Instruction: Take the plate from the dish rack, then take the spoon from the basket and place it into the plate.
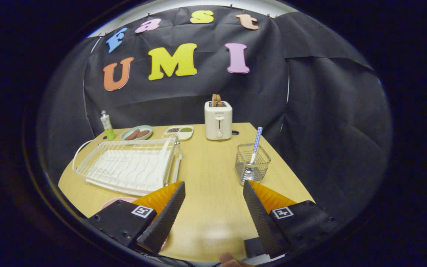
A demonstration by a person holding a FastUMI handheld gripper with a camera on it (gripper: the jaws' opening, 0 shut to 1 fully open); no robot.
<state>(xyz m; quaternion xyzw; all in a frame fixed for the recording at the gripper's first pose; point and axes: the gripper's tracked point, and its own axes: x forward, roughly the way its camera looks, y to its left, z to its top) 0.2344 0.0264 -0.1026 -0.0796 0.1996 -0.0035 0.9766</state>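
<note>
Between the two fingers lies bare wood: the gripper (213, 189) stands wide open over the wooden table (213, 207) and has hold of nothing. Just under and beside the left finger, the rim of a pink plate (119, 202) shows flat on the tabletop, in front of the white wire dish rack (130, 167), whose tray holds no dishes. Just beyond the right fingertip stands a small wire basket (252, 167), and in it the spoon (255, 150) leans upright, bowl down, its blue checked handle rising above the rim. A broad lane of open tabletop runs between rack and basket back to a white toaster (218, 119) with two slices of toast (216, 99) standing out of it. To the toaster's left sit a white divided tray (178, 131), a green dish of sausages (136, 133) and a small green bottle (106, 127) near the far left corner. The basket sits close to the table's right edge. Each finger mount bears a square black-and-white marker; the toaster's small lettering is too small to read. A fingertip (232, 260) shows below the gripper.
</note>
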